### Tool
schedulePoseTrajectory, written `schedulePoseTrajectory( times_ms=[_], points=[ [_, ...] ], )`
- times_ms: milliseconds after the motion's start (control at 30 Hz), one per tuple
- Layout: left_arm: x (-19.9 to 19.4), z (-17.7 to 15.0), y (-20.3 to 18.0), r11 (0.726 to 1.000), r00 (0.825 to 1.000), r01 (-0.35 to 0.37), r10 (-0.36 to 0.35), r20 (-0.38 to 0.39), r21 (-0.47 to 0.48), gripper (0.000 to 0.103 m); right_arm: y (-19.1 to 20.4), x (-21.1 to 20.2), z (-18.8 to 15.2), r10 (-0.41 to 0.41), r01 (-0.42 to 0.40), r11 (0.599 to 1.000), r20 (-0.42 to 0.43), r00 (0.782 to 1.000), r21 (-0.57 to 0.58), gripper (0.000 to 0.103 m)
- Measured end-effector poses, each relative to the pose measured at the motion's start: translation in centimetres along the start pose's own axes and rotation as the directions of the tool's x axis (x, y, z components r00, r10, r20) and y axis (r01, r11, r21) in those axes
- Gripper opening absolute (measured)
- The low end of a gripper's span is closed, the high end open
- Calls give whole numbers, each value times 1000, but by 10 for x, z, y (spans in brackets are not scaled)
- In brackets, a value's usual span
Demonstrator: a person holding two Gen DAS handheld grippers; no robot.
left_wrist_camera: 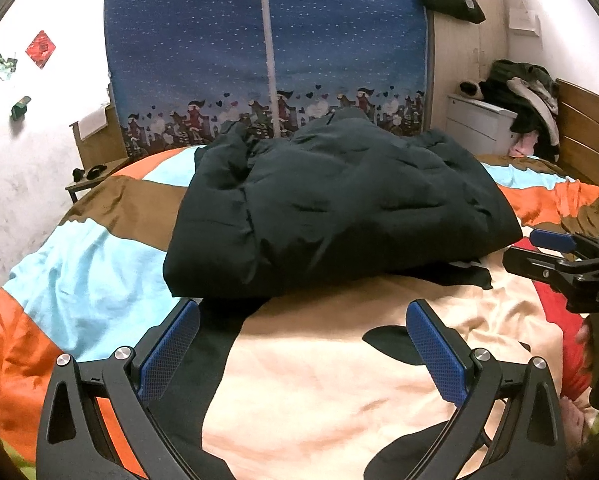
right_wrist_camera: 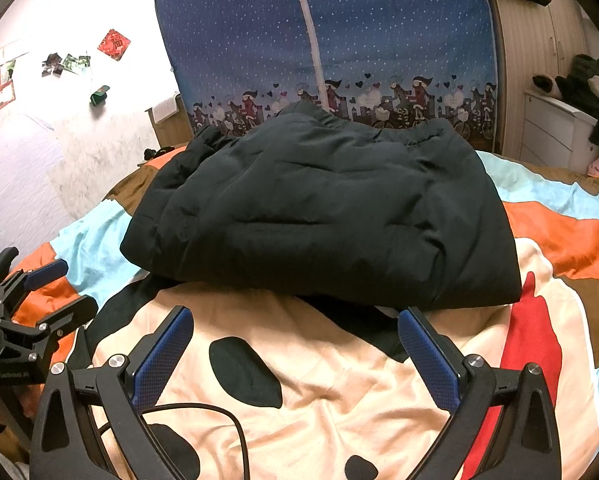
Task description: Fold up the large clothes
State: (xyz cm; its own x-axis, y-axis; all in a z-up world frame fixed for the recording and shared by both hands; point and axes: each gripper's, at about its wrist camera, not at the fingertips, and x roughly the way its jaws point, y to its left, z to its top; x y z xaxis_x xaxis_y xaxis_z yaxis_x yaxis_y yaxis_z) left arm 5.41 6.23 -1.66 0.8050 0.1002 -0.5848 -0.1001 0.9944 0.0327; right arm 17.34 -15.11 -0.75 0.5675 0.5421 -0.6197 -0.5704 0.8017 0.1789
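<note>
Both your jaws stand wide open, holding nothing. The dark puffer jacket [left_wrist_camera: 339,208] lies already folded into a bundle on the bed's patterned duvet [left_wrist_camera: 339,380], just ahead of the left gripper [left_wrist_camera: 303,344] and right gripper [right_wrist_camera: 295,344]. Folding looks nearly done; next, probably square the near edge or stop.

A home bedroom: a bed [left_wrist_camera: 99,280] with a bright patchwork cover, a wooden headboard [left_wrist_camera: 587,128], a blue zip-front fabric wardrobe [left_wrist_camera: 267,48], a white drawer unit [left_wrist_camera: 475,124] heaped with clothes [left_wrist_camera: 527,92], and a red paper charm [right_wrist_camera: 114,44] stuck on the white wall
</note>
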Motion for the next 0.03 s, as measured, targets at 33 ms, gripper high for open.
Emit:
schedulePoseTrajectory(
  times_ms=[33],
  points=[
    [1, 0, 0, 1000, 1000, -3, 3, -4, -3, 101, 2, -1, -2, 1, -1, 1000, -3, 1000, 1, 103]
  ],
)
